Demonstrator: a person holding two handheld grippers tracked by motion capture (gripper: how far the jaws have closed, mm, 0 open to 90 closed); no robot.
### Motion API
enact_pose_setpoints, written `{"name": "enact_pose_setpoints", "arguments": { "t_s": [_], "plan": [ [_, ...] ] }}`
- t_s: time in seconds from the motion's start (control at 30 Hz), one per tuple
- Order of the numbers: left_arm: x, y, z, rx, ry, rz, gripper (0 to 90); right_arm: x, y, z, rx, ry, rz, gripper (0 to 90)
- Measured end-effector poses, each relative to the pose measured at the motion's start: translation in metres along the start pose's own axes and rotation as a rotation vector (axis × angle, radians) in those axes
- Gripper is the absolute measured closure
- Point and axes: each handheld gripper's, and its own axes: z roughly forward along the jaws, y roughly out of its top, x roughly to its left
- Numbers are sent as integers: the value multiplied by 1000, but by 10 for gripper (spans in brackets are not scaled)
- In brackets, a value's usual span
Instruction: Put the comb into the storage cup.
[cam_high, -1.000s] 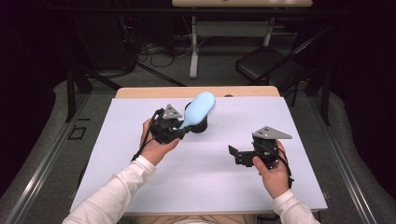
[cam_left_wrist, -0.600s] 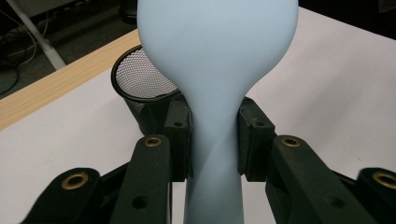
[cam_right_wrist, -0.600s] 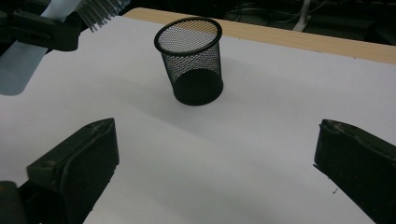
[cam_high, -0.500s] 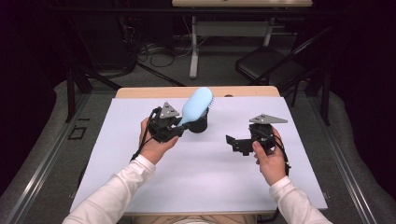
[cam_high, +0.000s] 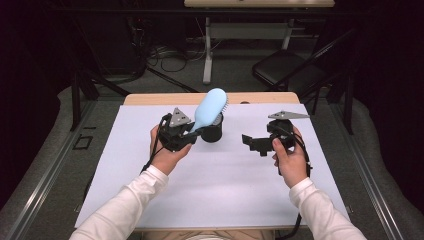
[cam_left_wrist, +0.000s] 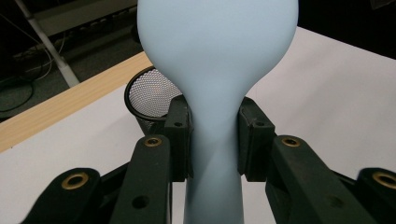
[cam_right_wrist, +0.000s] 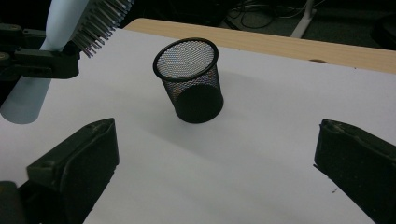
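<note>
i see the black mesh cup (cam_right_wrist: 190, 79) standing upright on the white table cover (cam_high: 240, 190) with nothing inside it. my left gripper (cam_left_wrist: 215, 140) is clamped on the neck of the pale blue hairbrush (cam_high: 209, 109), a smooth oval paddle held tilted just above and beside the cup, bristles (cam_right_wrist: 100, 21) facing away from me. my right gripper (cam_right_wrist: 215, 163) hangs with jaws spread wide, holding nothing, well apart from the cup.

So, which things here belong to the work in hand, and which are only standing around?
In the job:
- light blue hairbrush, clamped by its handle in the left gripper
- black mesh cup, upright
- right gripper, open, empty

Just around:
- folding chair
- floor cables
</note>
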Motion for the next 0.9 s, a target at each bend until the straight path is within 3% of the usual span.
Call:
{"name": "enact_pose_setpoints", "arguments": {
  "t_s": [0.43, 0.9],
  "plan": [
    [-1, 0, 4, -27, 19, -7, 698, -2, 19, 5, 5, 27, 66, 0],
    [1, 0, 7, -45, 32, -22, 698, 2, 36, 14, -2, 13, 47, 0]
  ]
}}
